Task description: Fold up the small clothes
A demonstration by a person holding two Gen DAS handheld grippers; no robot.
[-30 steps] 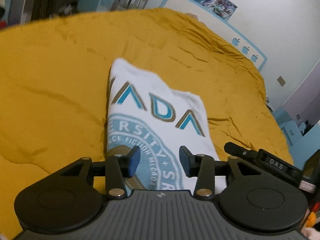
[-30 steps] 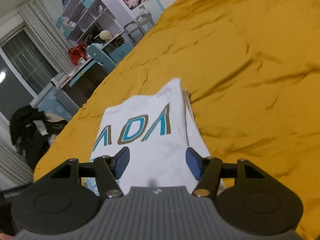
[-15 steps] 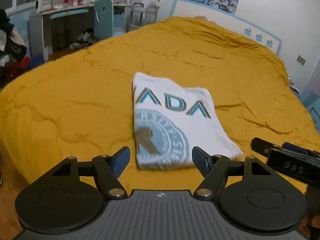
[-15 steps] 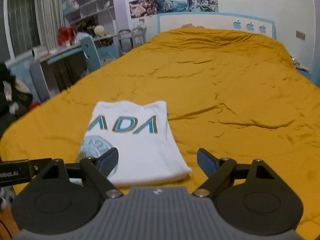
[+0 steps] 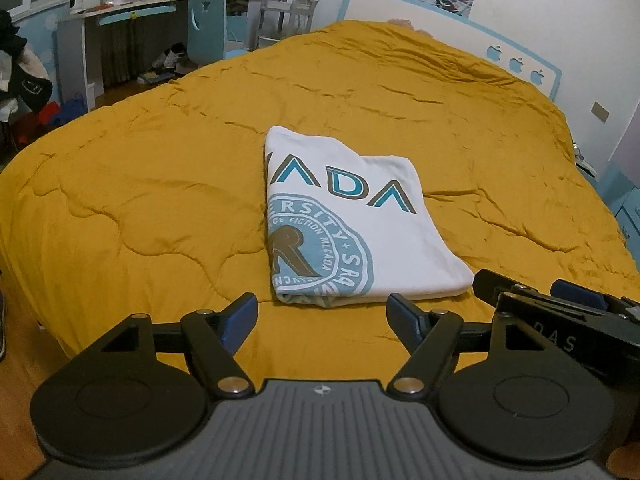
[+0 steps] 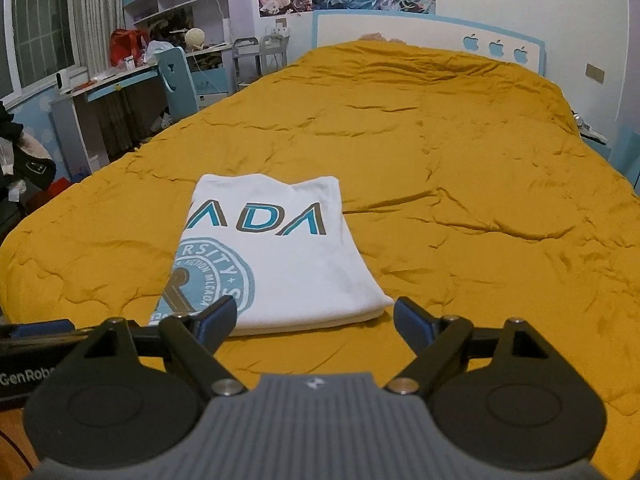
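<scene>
A white T-shirt (image 5: pixel 352 216) with a teal and brown print lies folded into a neat rectangle on the mustard-yellow quilt (image 5: pixel 140 184). It also shows in the right wrist view (image 6: pixel 276 256). My left gripper (image 5: pixel 322 318) is open and empty, held back from the shirt's near edge. My right gripper (image 6: pixel 314 320) is open and empty, just short of the shirt's near right corner. The right gripper shows at the right edge of the left wrist view (image 5: pixel 560 304). The left gripper shows at the left edge of the right wrist view (image 6: pixel 36 332).
The quilt (image 6: pixel 460 184) covers a wide bed with a white and blue headboard (image 6: pixel 420 32) at the far end. A desk (image 6: pixel 104 84) and a blue chair (image 6: pixel 176 76) stand to the left. Wooden floor (image 5: pixel 16 368) lies below the bed's near edge.
Both grippers have pulled back from over the folded shirt and opened wider. The shirt now lies untouched ahead of them.
</scene>
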